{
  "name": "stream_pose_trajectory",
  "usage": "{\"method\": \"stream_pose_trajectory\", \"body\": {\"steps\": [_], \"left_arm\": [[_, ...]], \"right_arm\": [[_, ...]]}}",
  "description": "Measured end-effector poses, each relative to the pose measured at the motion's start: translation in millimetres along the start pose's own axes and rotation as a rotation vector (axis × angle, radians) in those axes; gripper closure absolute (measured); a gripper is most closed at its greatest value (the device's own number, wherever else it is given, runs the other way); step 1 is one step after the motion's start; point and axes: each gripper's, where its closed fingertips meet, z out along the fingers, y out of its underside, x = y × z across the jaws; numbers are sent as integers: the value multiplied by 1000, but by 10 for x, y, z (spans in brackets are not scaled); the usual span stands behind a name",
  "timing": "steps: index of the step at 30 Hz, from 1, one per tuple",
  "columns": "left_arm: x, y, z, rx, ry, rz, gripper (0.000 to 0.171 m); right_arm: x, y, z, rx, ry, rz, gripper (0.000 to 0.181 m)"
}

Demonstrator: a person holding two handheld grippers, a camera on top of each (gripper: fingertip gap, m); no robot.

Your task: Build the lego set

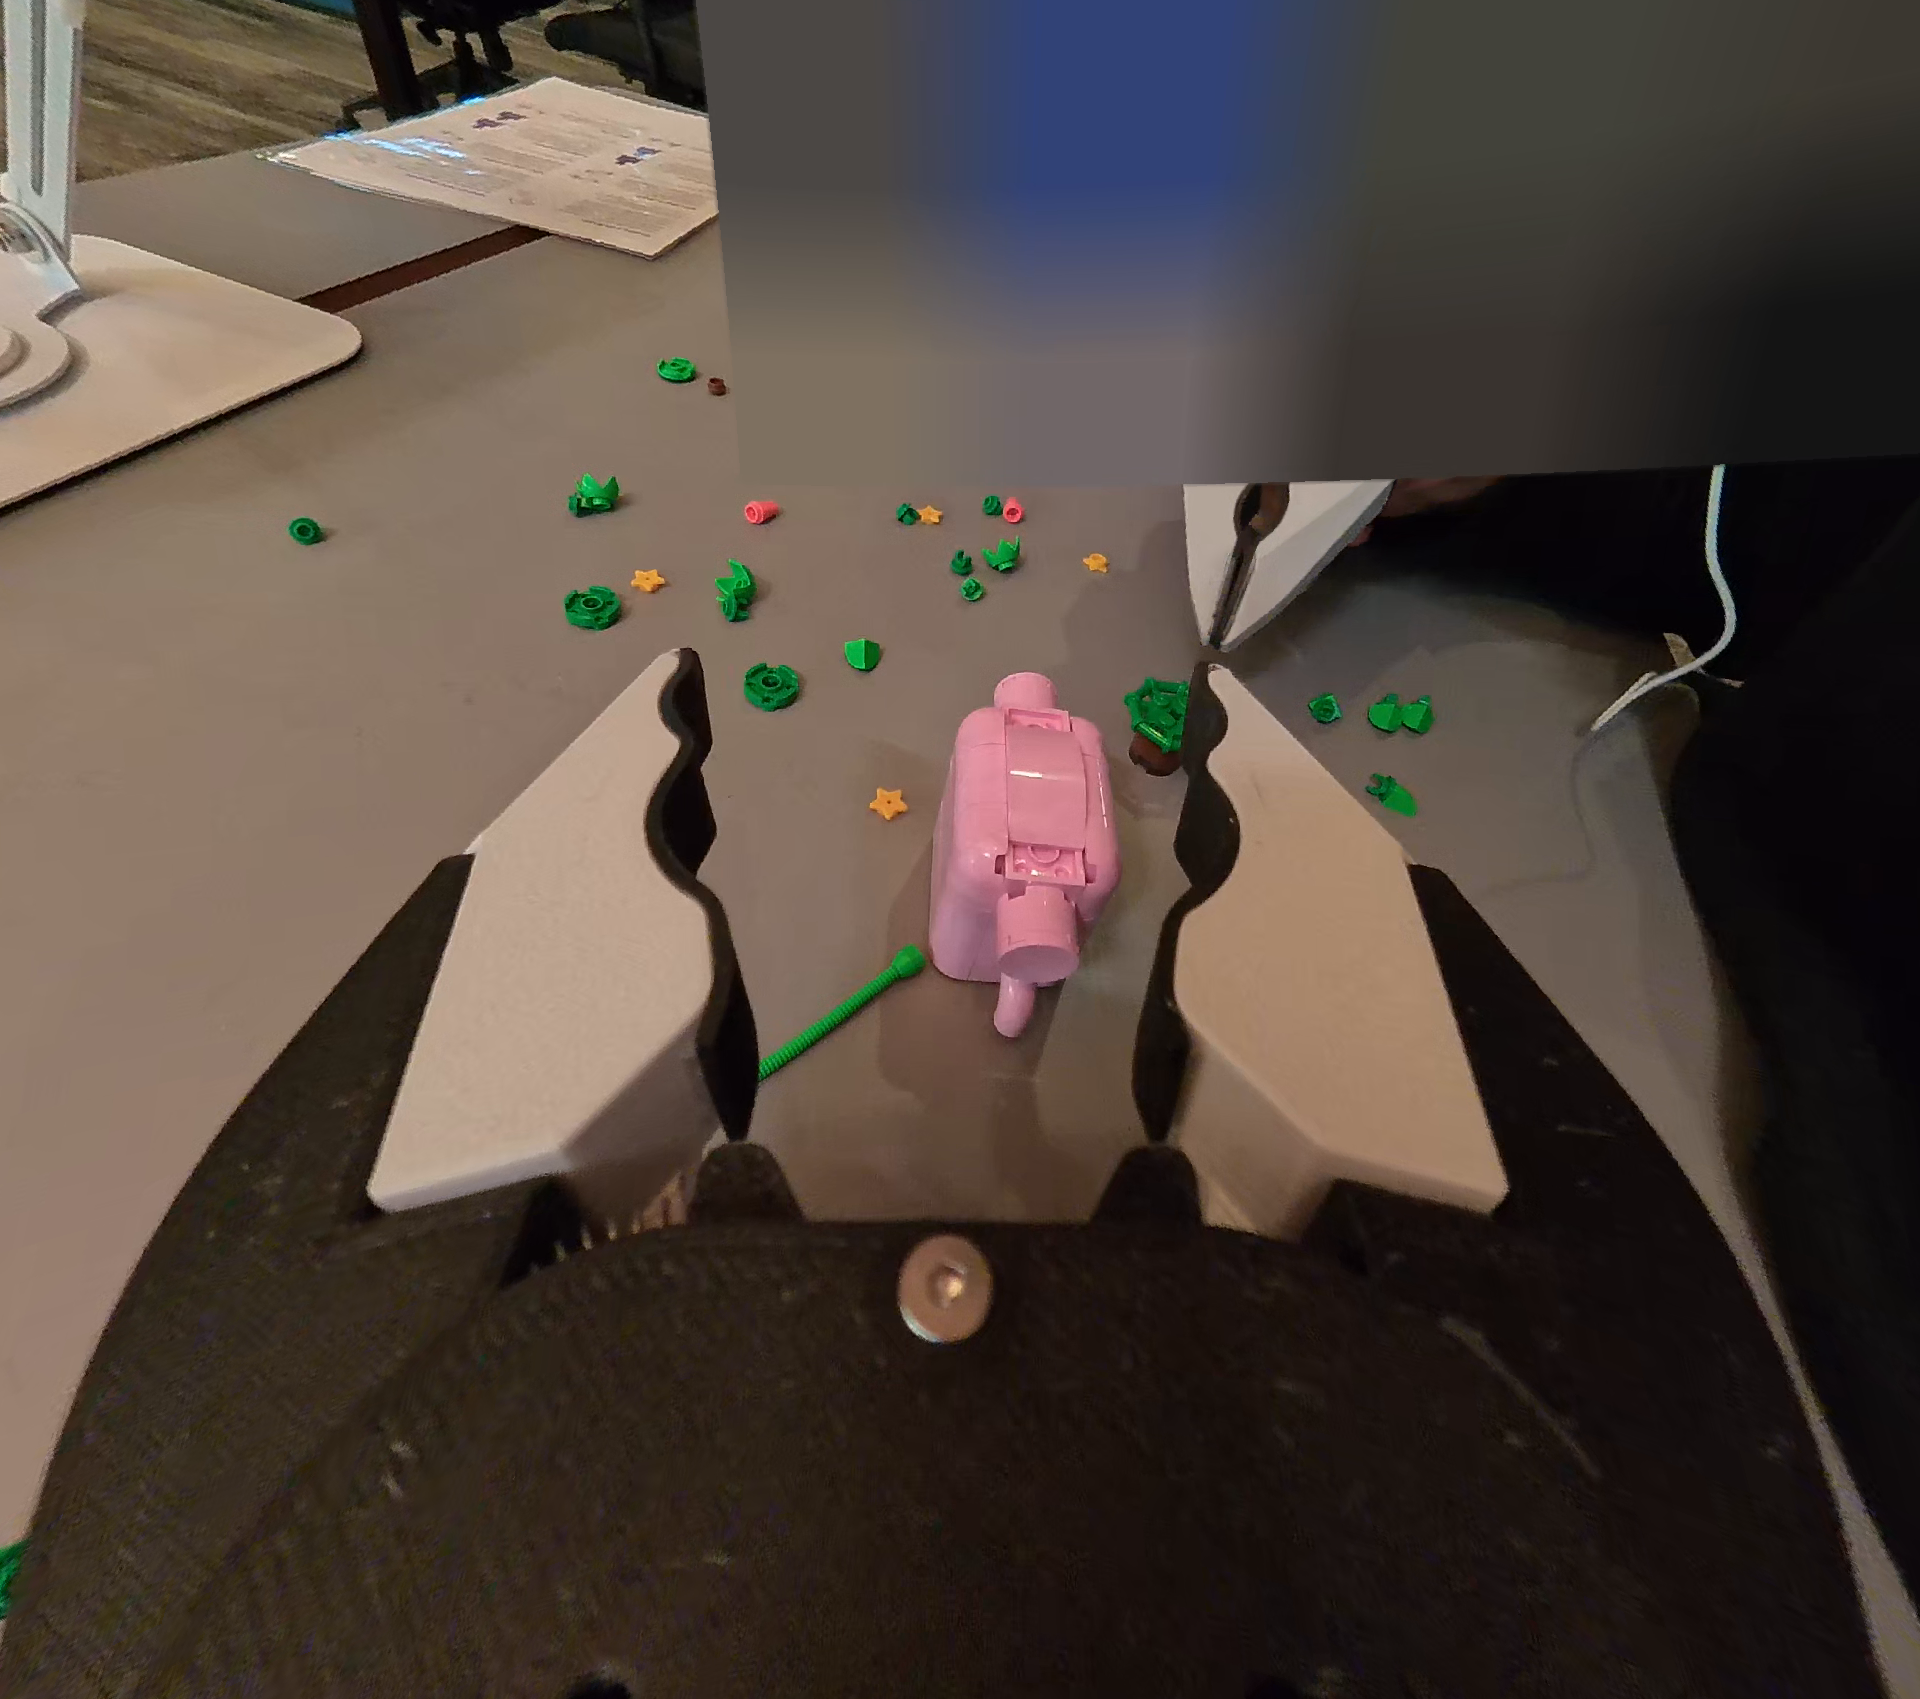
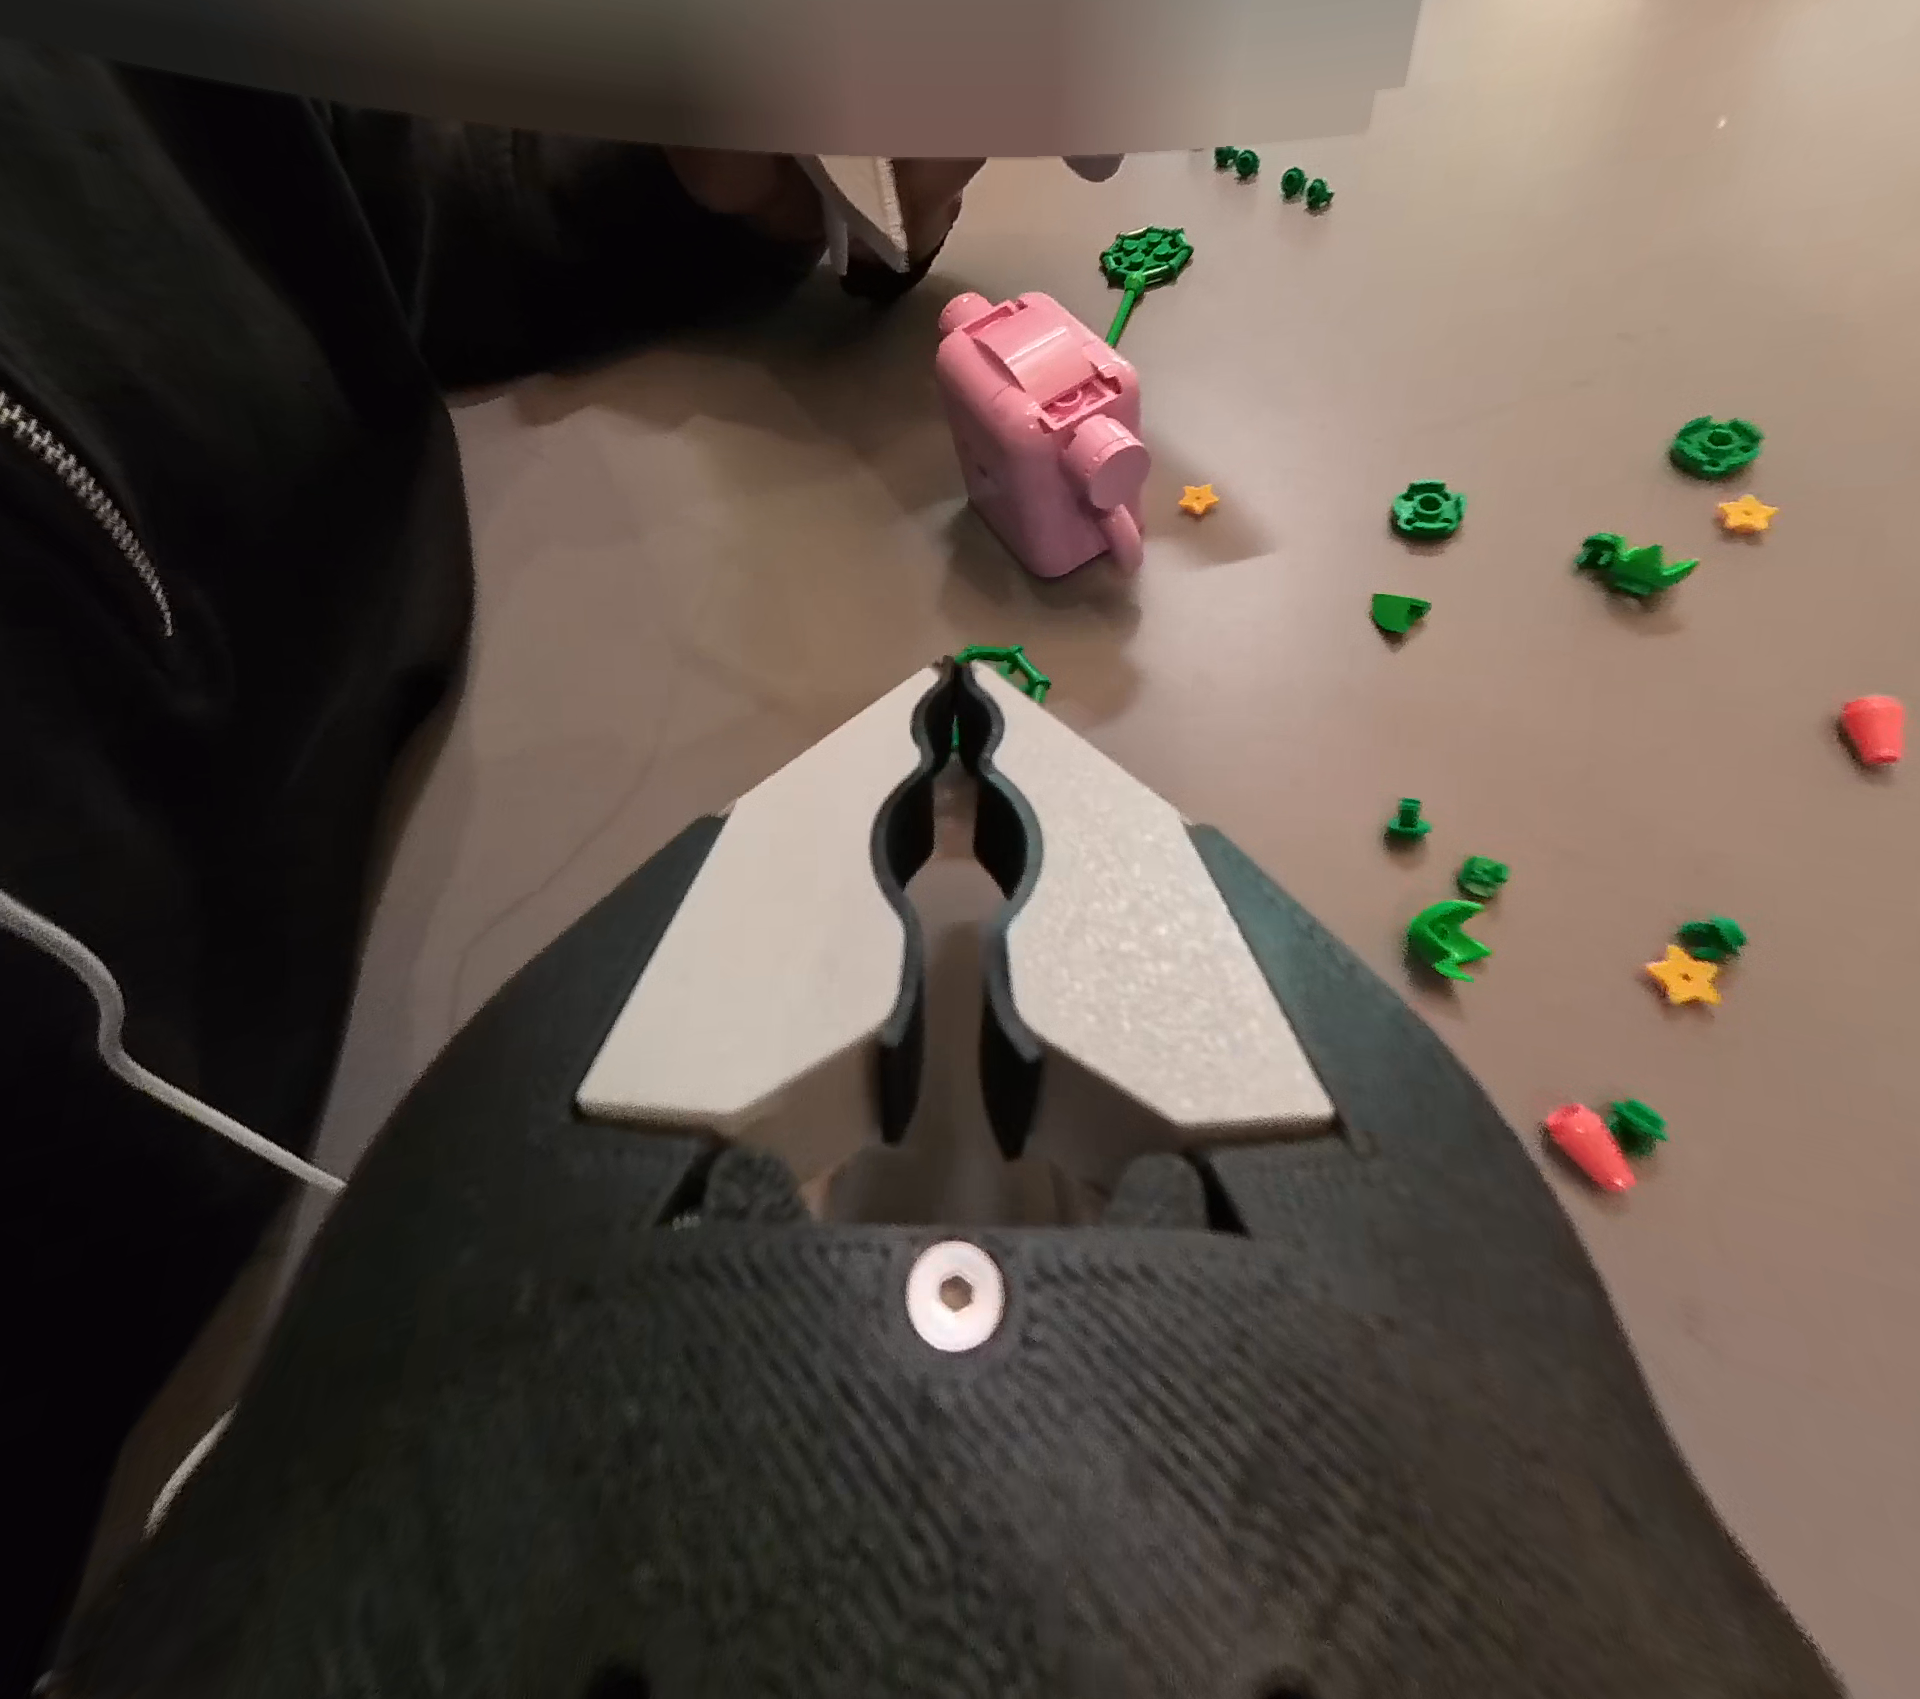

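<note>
Centre frame on the grey tabletop, pink lego build lies on its side between the left tool's wide-apart fingers, untouched, while right tool is pinched on a green wheel-shaped piece, loose green bits scattered right.

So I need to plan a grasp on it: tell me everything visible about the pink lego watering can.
The pink watering can is a glossy plastic brick build: boxy rounded body, curved strap-like handle over the top, a studded plate at each end, a round cap and down-curling spout toward the left wrist camera. It stands upright on the grey table, between the fingers of the open left gripper, which do not touch it. Nothing visibly touches it but the table.
</note>
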Motion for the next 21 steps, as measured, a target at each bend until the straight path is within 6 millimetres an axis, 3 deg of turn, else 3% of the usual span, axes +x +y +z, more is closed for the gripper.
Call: {"method": "stream_pose_trajectory", "body": {"steps": [10,13,17,21], "left_arm": [[9,11,9,-7,3,1,83],[38,27,28,-21,-1,18,81],[28,-60,6,49,-14,-15,81],[53,-143,-17,125,23,-102,81]], "right_arm": [[-77,100,91,-78,-4,-73,181],[-26,15,53,-23,44,-92,181],[223,-130,-166,100,174,-80,181],[553,-181,-539,192,334,-19,181]]}}
